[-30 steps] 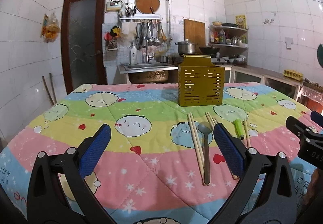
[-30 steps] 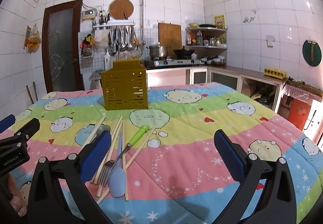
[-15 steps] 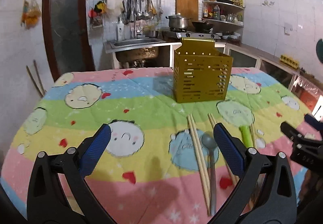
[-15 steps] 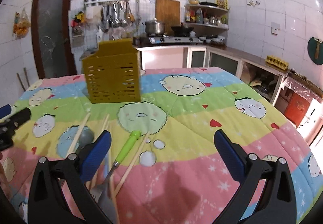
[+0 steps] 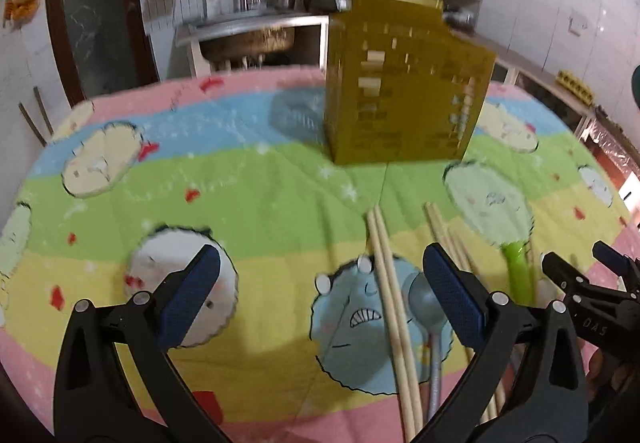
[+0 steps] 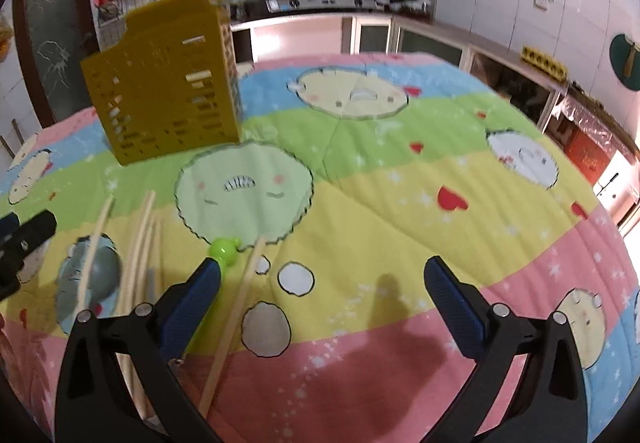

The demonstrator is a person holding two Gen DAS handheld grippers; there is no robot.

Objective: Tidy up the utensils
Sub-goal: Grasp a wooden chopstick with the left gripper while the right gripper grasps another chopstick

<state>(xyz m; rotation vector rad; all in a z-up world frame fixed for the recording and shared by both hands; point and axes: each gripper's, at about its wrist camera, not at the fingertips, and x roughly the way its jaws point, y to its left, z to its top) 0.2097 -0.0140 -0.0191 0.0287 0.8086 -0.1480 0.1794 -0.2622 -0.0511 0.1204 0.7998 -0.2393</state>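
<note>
A: Kitchen bench setup: tiled walls, sink and stove at the back, a table under a striped cartoon quilt. Yellow slotted utensil caddy stands upright at the far centre. No utensil visible in it through the slots.

B: Gripper states?

A: Left gripper has its jaws wide apart, nothing between the pads. Right gripper likewise spread, empty. Both hover over the quilt.

B: Targets, left to right?

A: Left wrist view: 1 pair of chopsticks lies lengthwise inside the left gripper's gap, nearer its right finger. Grey spoon sits just beside them, bowl partly behind that right finger. More chopsticks run under the same finger. Green-handled fork lies outside the gap, toward the right gripper.

B: And from the right wrist?

A: Green handle end sits at the right gripper's left finger; 1 loose chopstick lies just inside the gap, hard against that finger. Rest of the gap covers bare quilt.

B: Step in hand?

A: Judged: first pick. Advice: centre 1 item between the pads, jaws across its length, descend to the quilt, close gently. Soft quilt may let thin sticks roll; taking the pair together risks 1 slipping.
</note>
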